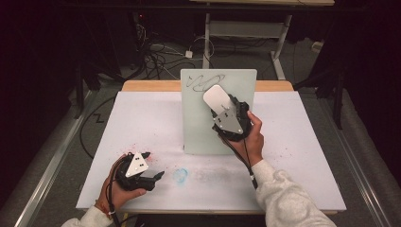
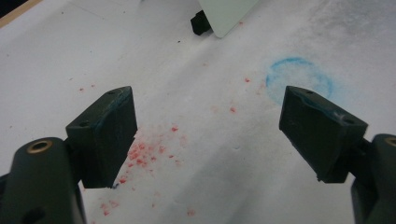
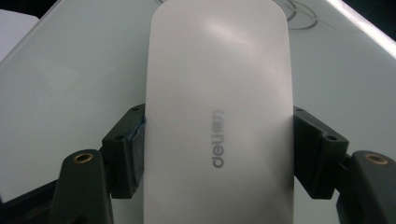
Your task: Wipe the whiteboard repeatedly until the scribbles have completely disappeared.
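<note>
A pale whiteboard [image 1: 198,118] stands tilted near the middle of the table, with a dark scribble [image 1: 204,81] along its top. My right gripper [image 1: 226,107] is shut on a white eraser [image 1: 216,98] marked "deli", and holds it against the board just below the scribble. In the right gripper view the eraser [image 3: 219,107] sits between both black jaws, with the board [image 3: 65,79] behind it. My left gripper [image 1: 155,165] rests near the table's front left, open, nothing between its fingers [image 2: 105,133].
A white sheet [image 1: 142,118] covers the table. It carries red specks [image 2: 144,154] under the left gripper and a faint blue ring [image 1: 180,175] to its right. The board's black foot [image 2: 198,22] stands on the sheet. Cables lie on the floor behind the table.
</note>
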The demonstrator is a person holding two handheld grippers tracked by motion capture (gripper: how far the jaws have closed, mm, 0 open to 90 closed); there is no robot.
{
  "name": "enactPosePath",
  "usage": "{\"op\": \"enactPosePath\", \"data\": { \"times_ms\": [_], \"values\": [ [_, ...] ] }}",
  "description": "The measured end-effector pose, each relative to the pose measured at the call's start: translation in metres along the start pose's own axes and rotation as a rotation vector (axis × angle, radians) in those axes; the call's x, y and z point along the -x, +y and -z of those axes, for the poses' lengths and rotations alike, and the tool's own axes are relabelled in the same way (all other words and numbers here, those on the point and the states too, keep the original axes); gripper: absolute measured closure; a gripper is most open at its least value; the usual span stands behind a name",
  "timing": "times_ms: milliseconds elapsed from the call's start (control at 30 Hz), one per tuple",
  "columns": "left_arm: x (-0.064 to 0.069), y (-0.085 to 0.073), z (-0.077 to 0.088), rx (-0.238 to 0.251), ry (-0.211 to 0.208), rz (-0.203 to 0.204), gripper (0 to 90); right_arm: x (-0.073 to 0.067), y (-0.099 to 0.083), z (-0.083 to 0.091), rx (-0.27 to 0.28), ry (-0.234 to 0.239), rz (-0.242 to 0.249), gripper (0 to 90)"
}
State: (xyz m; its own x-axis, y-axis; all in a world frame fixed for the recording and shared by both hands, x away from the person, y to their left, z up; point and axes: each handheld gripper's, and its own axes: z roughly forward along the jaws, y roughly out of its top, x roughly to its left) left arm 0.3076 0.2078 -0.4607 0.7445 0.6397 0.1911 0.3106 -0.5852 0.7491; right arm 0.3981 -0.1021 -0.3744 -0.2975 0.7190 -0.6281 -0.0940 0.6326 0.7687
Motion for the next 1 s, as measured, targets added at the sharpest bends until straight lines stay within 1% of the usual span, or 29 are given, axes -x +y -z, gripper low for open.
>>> {"op": "enactPosePath", "data": {
  "times_ms": [67, 100, 167, 200, 267, 367, 400, 467, 500, 533, 567, 633, 700, 733, 800, 867, 1000],
  "values": [
    [0.0, 0.0, 0.0, 0.001, 0.001, -0.001, 18.6, 0.0, 0.0, 0.0, -0.002, 0.006, 0.009, 30.8],
    [0.0, 0.0, 0.0, 0.001, 0.001, 0.0, 18.6, 0.002, 0.001, 0.0, -0.003, 0.017, 0.006, 30.8],
    [0.0, 0.0, 0.0, 0.001, 0.001, 0.0, 18.6, 0.006, 0.002, 0.0, -0.004, 0.027, 0.02, 30.8],
    [0.0, 0.0, 0.0, 0.001, 0.001, 0.001, 18.6, 0.009, 0.003, 0.0, -0.007, 0.016, 0.023, 30.8],
    [0.0, 0.0, 0.001, 0.001, 0.001, 0.001, 18.6, 0.017, 0.005, 0.0, -0.006, 0.004, 0.008, 30.8],
    [0.0, -0.001, 0.001, 0.005, -0.001, 0.007, 18.6, 0.035, 0.008, 0.0, -0.003, -0.036, -0.038, 30.8],
    [0.0, -0.001, 0.001, 0.004, -0.009, 0.007, 18.6, 0.041, 0.009, 0.0, -0.002, -0.053, -0.061, 30.8],
    [0.0, 0.0, 0.0, 0.001, -0.003, 0.003, 18.6, 0.052, 0.01, 0.0, 0.003, -0.08, -0.107, 30.9],
    [0.0, 0.0, 0.0, 0.001, -0.003, 0.003, 18.6, 0.056, 0.011, 0.0, 0.005, -0.09, -0.136, 30.8],
    [0.0, 0.0, 0.001, 0.002, -0.003, 0.003, 18.6, 0.058, 0.011, -0.001, 0.006, -0.089, -0.153, 30.8],
    [0.0, 0.0, 0.001, 0.003, -0.004, 0.004, 18.6, 0.059, 0.013, -0.001, 0.004, -0.092, -0.156, 30.8],
    [0.0, 0.0, 0.001, 0.001, -0.003, 0.003, 18.6, 0.057, 0.016, -0.002, 0.001, -0.102, -0.16, 30.8],
    [0.0, 0.0, 0.001, 0.002, -0.004, 0.004, 18.6, 0.052, 0.018, -0.004, 0.004, -0.094, -0.159, 30.8],
    [0.0, 0.0, 0.001, 0.002, -0.004, 0.003, 18.6, 0.049, 0.02, -0.004, 0.005, -0.091, -0.152, 30.8],
    [0.0, 0.0, 0.001, 0.002, -0.004, 0.002, 18.6, 0.04, 0.022, -0.006, 0.009, -0.071, -0.14, 30.8],
    [0.0, 0.0, 0.0, 0.001, -0.005, 0.002, 18.6, 0.03, 0.025, -0.008, 0.01, -0.058, -0.118, 30.8],
    [0.0, -0.001, 0.001, 0.002, -0.006, 0.001, 18.6, 0.013, 0.028, -0.011, 0.012, -0.033, -0.095, 30.8]
  ]
}}
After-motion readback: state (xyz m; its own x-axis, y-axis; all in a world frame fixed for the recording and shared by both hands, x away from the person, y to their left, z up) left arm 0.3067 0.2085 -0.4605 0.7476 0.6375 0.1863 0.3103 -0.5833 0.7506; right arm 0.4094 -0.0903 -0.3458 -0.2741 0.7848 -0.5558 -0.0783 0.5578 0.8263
